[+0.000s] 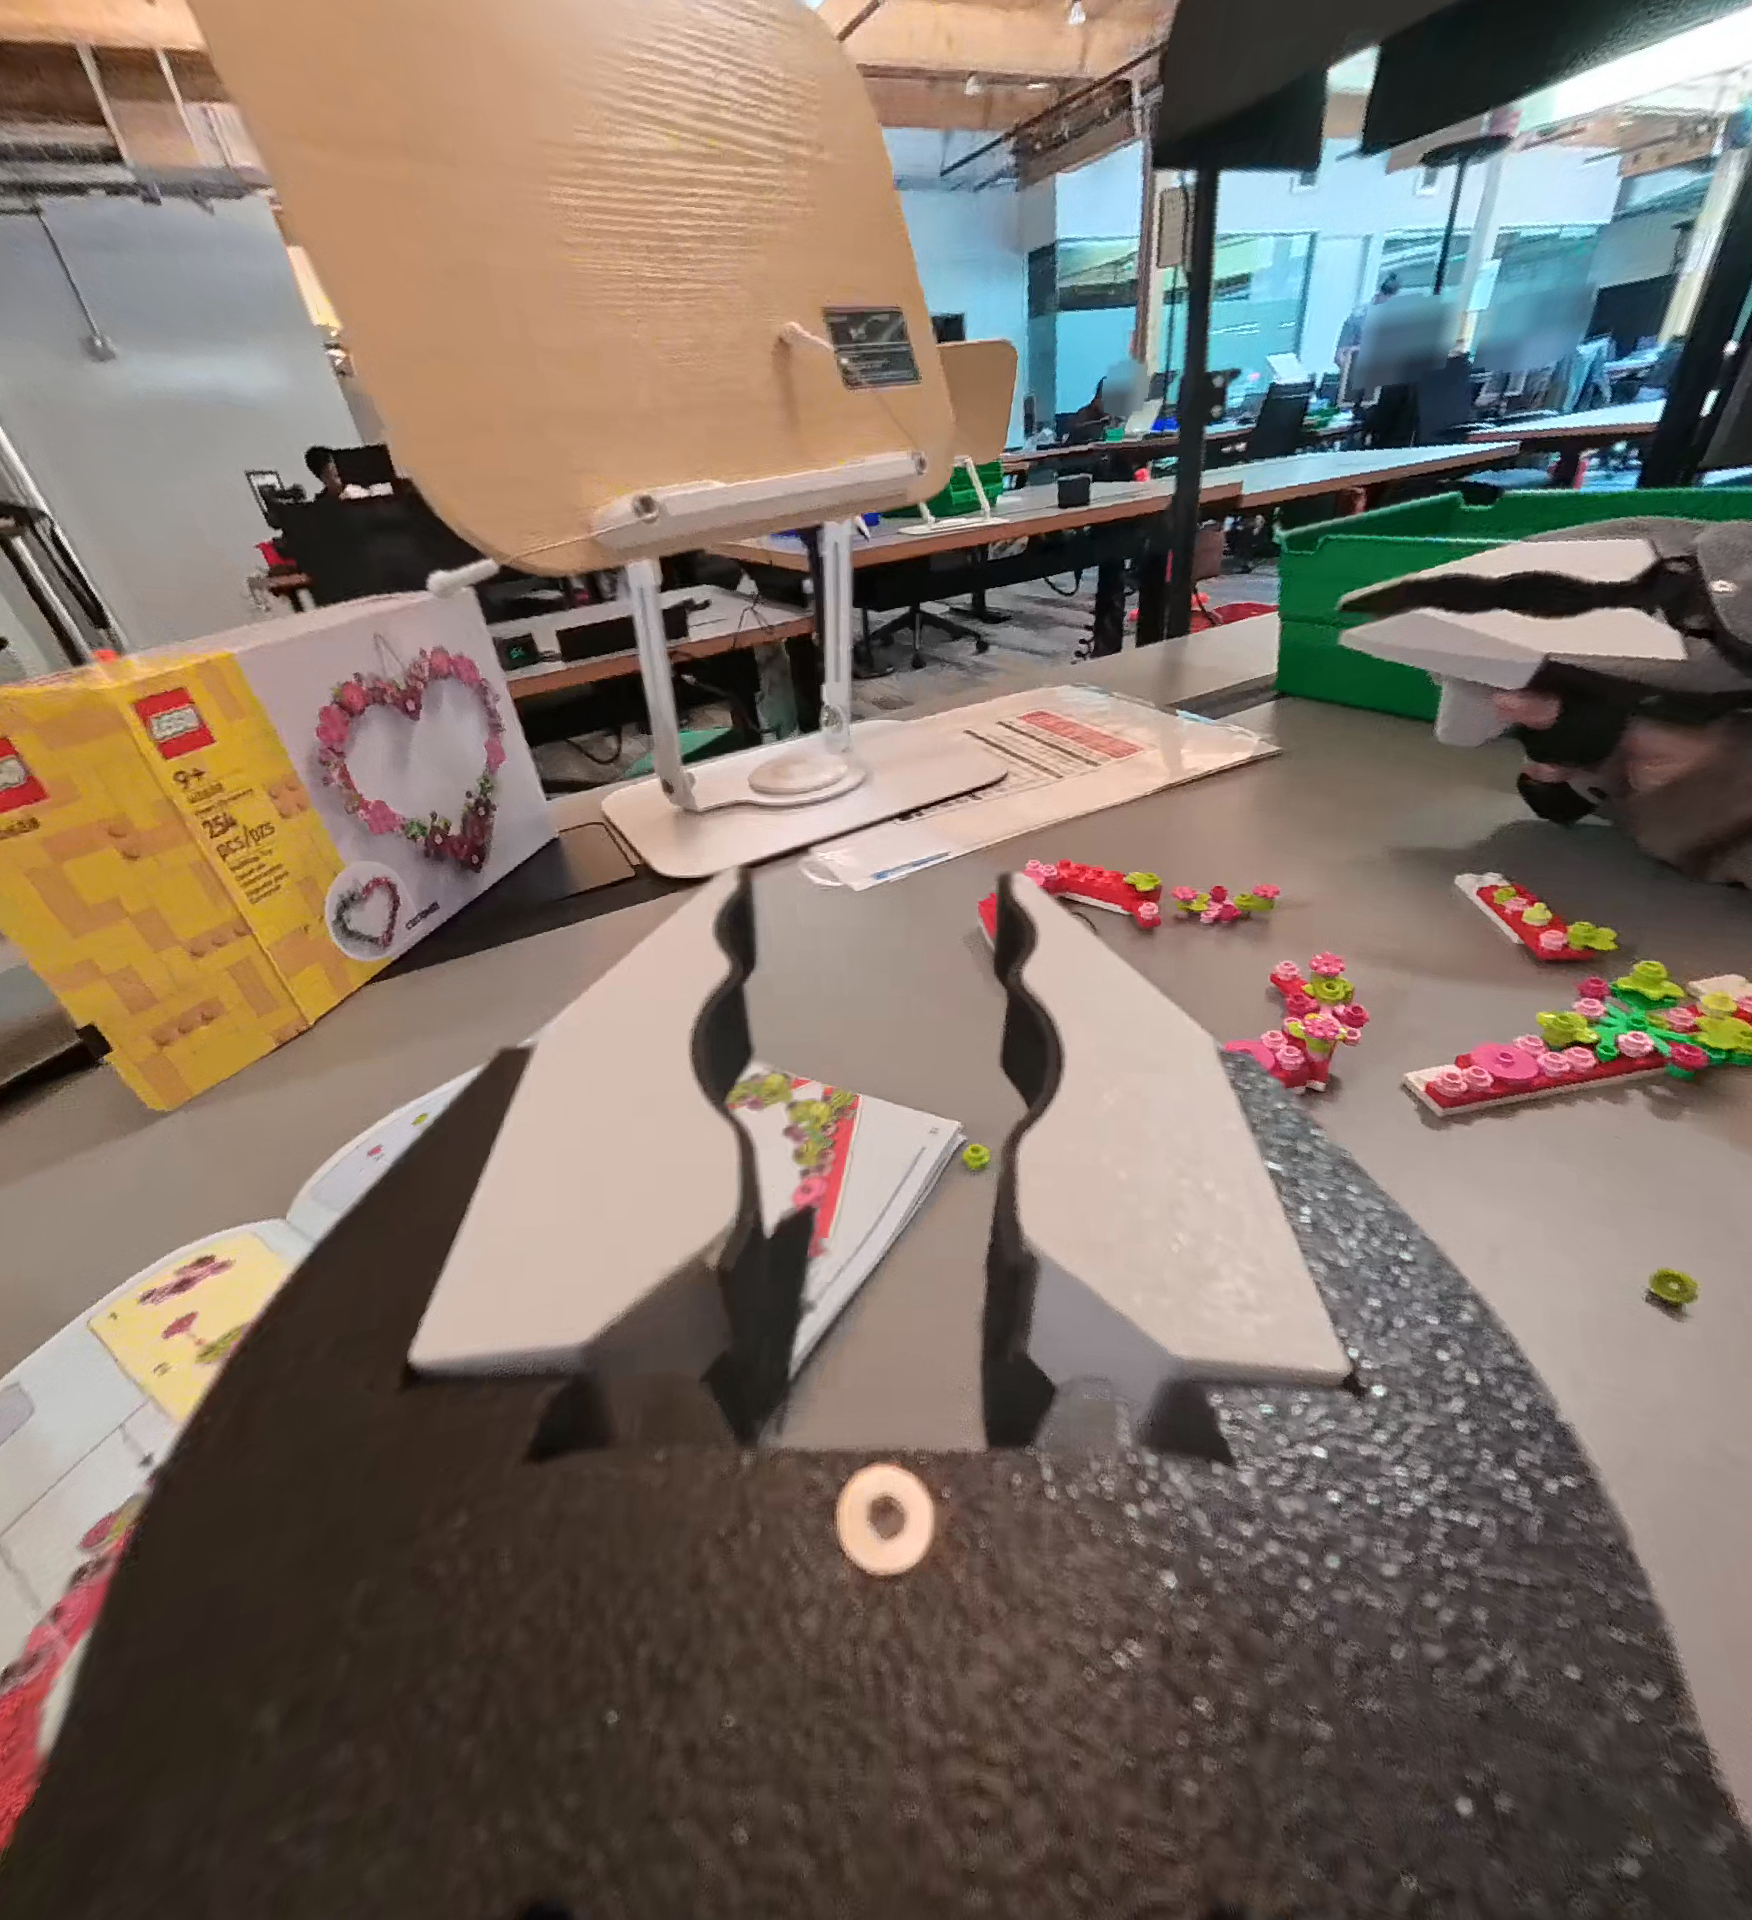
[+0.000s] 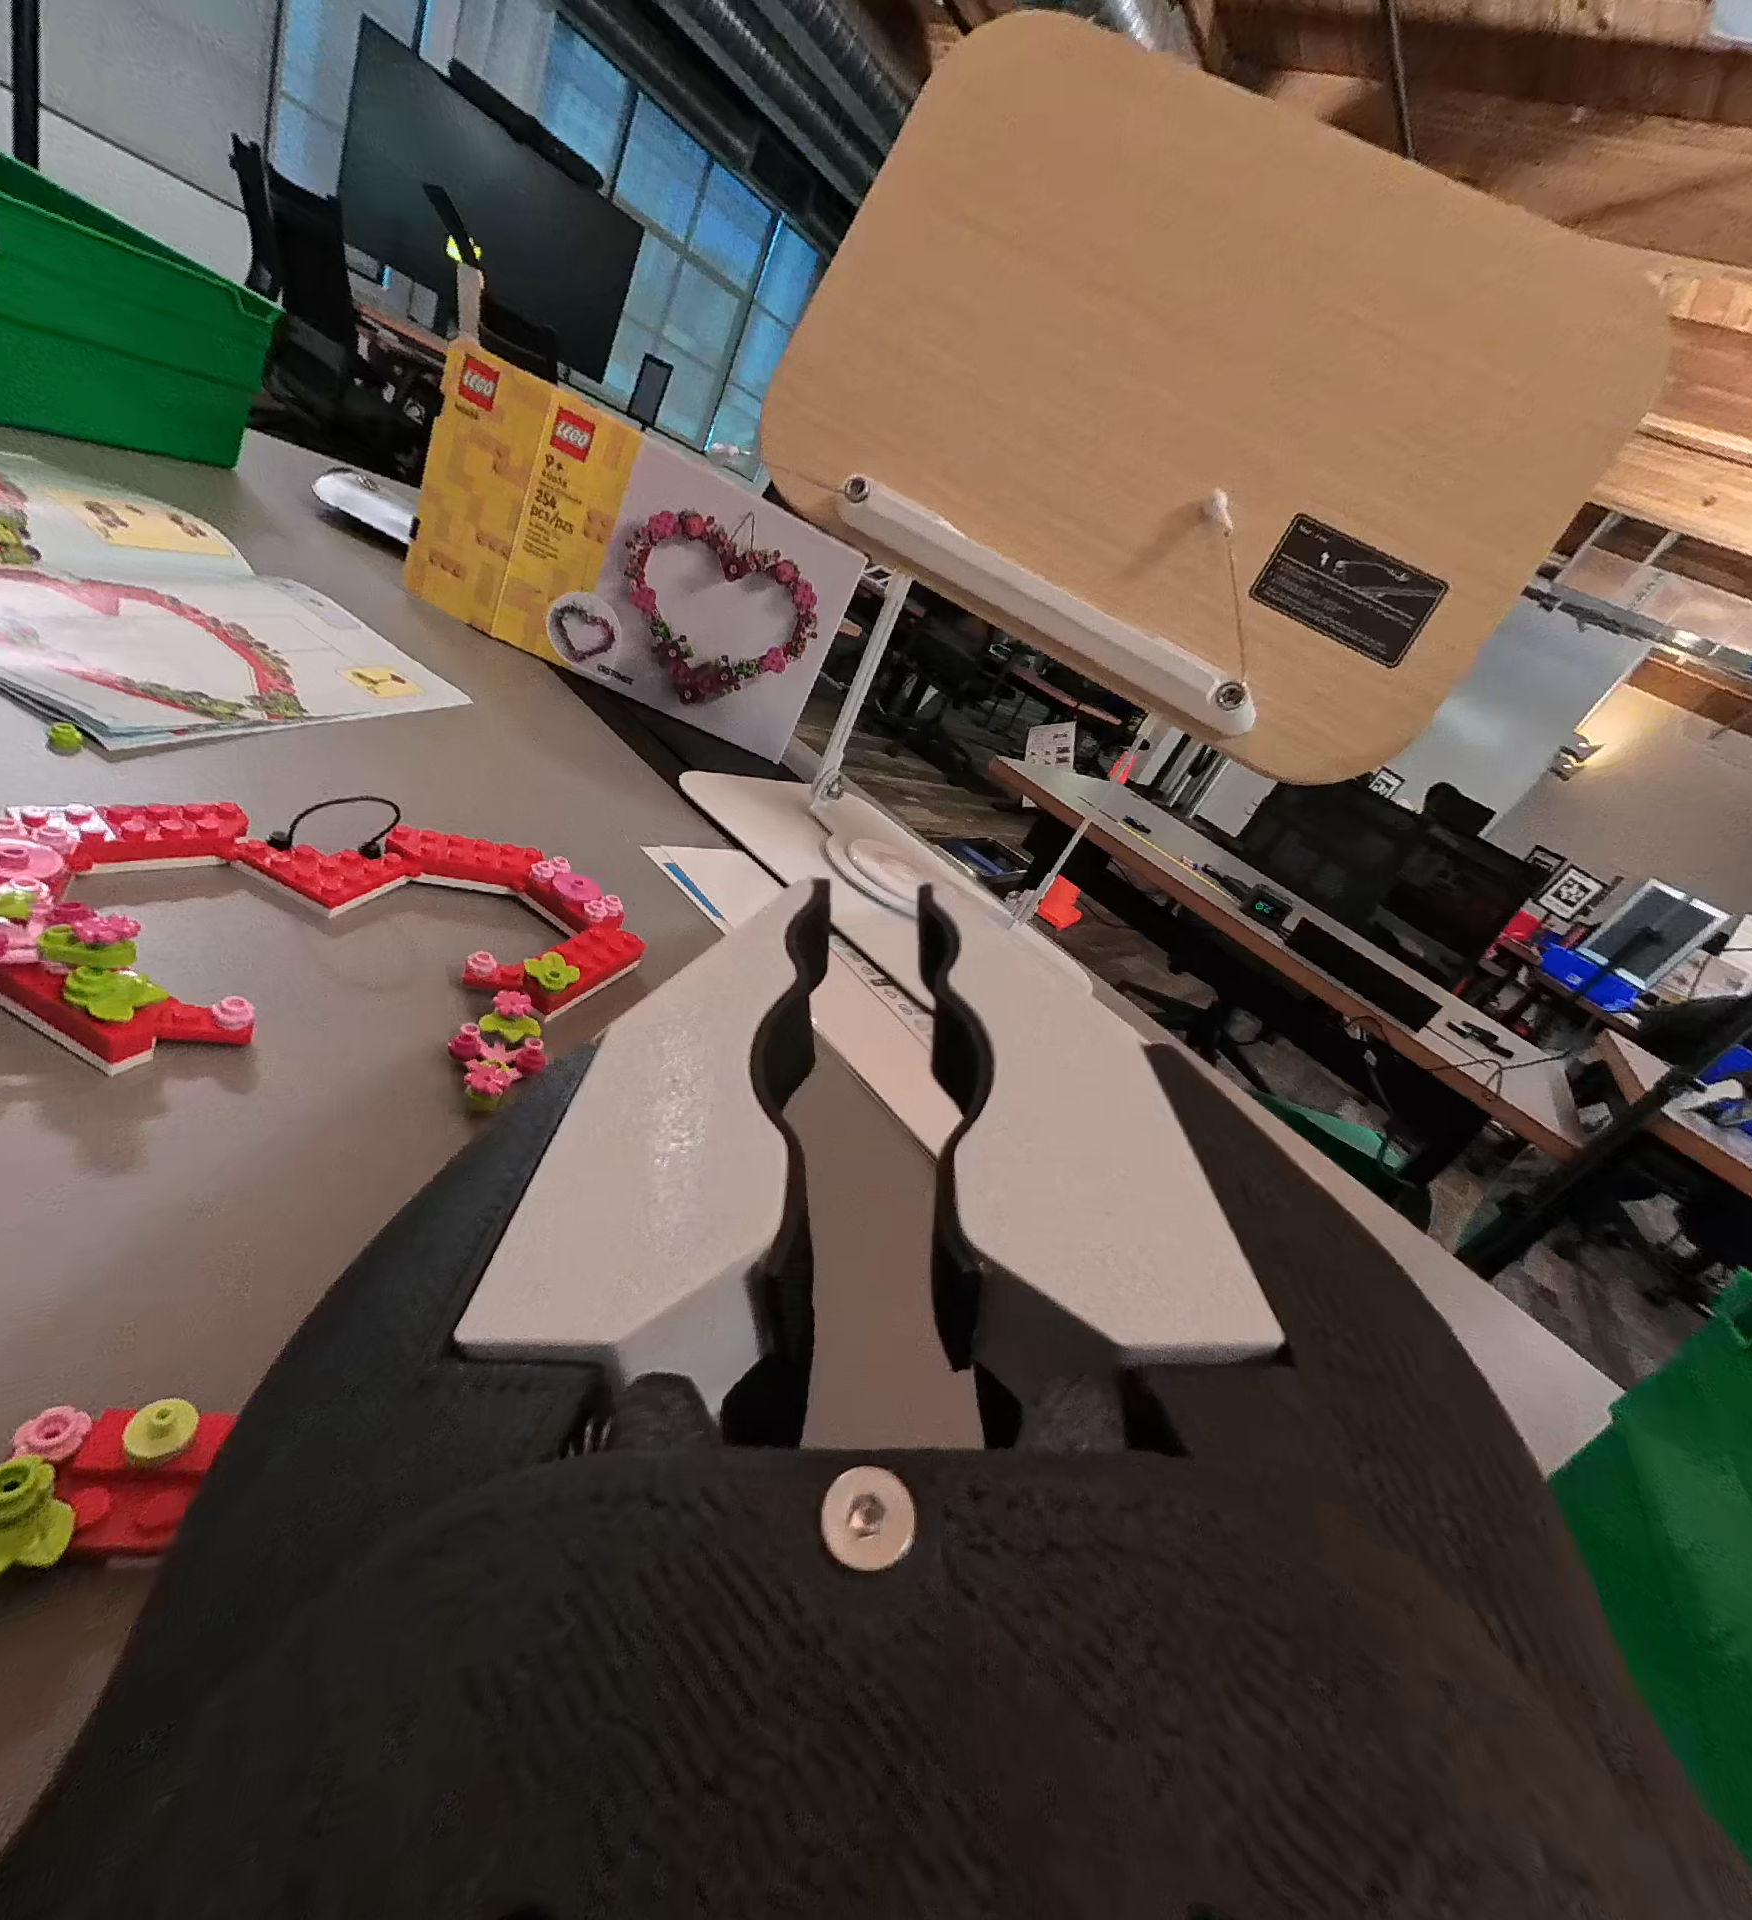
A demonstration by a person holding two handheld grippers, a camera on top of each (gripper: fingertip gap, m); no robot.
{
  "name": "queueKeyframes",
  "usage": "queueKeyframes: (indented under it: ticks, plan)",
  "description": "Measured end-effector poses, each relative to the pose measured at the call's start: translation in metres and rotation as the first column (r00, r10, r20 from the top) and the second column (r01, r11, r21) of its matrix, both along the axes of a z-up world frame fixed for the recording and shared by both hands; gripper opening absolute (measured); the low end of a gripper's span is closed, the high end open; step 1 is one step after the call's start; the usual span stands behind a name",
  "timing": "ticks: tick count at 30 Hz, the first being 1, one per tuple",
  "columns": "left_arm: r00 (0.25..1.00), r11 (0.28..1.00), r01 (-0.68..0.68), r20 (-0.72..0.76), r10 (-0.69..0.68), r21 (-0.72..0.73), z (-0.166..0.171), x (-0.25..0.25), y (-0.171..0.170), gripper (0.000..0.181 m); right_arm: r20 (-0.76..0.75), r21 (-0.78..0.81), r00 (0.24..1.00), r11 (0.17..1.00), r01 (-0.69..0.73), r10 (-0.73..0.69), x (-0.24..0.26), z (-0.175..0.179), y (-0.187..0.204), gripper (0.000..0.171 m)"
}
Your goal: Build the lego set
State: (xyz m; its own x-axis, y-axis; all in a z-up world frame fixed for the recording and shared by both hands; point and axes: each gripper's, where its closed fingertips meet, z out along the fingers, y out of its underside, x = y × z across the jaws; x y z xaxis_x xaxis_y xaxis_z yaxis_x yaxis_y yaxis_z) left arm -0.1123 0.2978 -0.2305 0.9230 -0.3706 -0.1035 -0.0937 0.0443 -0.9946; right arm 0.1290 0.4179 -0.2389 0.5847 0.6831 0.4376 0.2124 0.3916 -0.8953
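Note:
My left gripper (image 1: 877,904) is open and empty, held above the grey table over the open instruction booklet (image 1: 851,1143). My right gripper (image 2: 872,899) is open with a narrower gap and empty; it also shows at the far right of the left wrist view (image 1: 1355,618). A partly built red heart frame (image 2: 332,862) with pink and lime flowers lies left of the right gripper. A small flower cluster (image 2: 498,1039) and a short red piece with flowers (image 2: 72,1475) lie nearby. In the left wrist view, a flowered red strip (image 1: 1620,1039) lies to the right.
The yellow set box (image 1: 228,831) stands at the left. A wooden book stand (image 1: 591,260) on a white base stands at the table's back. Green bins (image 2: 72,343) sit at the edge, another (image 2: 1734,1558) beside the right gripper. Loose lime pieces (image 1: 1672,1286) lie about. My right fingertips sit around 30 cm from my left ones.

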Motion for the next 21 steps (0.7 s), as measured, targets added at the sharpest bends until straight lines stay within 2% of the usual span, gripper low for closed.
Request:
queueKeyframes:
  ticks: [4, 6, 8, 11, 14, 16, 21]
  plan:
    - [0.997, 0.996, -0.072, -0.008, 0.072, -0.057, 0.003, -0.013, 0.002, 0.073, -0.001, 0.044, 1.000, 0.999, 0.022, -0.022, -0.004, 0.021, -0.008, 0.032]
    - [0.993, 0.990, -0.114, -0.052, 0.109, -0.085, 0.003, -0.016, 0.005, 0.084, -0.016, 0.015, 0.998, 0.998, -0.061, 0.061, -0.025, 0.043, -0.031, 0.045]
    - [0.986, 0.983, -0.147, -0.098, 0.136, -0.110, 0.002, -0.014, 0.005, 0.096, -0.039, -0.041, 0.987, 0.987, -0.154, 0.153, -0.057, 0.067, -0.063, 0.074]
    - [0.965, 0.969, -0.214, -0.179, 0.191, -0.122, 0.002, -0.014, 0.006, 0.100, -0.037, -0.214, 0.959, 0.935, -0.283, 0.282, -0.118, 0.083, -0.127, 0.111]
    - [0.920, 0.942, -0.312, -0.287, 0.268, -0.120, -0.001, -0.019, 0.005, 0.115, -0.029, -0.252, 0.922, 0.890, -0.380, 0.385, -0.169, 0.086, -0.192, 0.120]
    - [0.893, 0.926, -0.356, -0.337, 0.298, -0.128, -0.005, -0.023, 0.005, 0.121, -0.028, -0.261, 0.907, 0.873, -0.413, 0.421, -0.196, 0.088, -0.220, 0.123]
    - [0.862, 0.903, -0.411, -0.378, 0.338, -0.130, -0.009, -0.029, 0.003, 0.125, 0.017, -0.249, 0.920, 0.893, -0.375, 0.391, -0.233, 0.086, -0.242, 0.125]
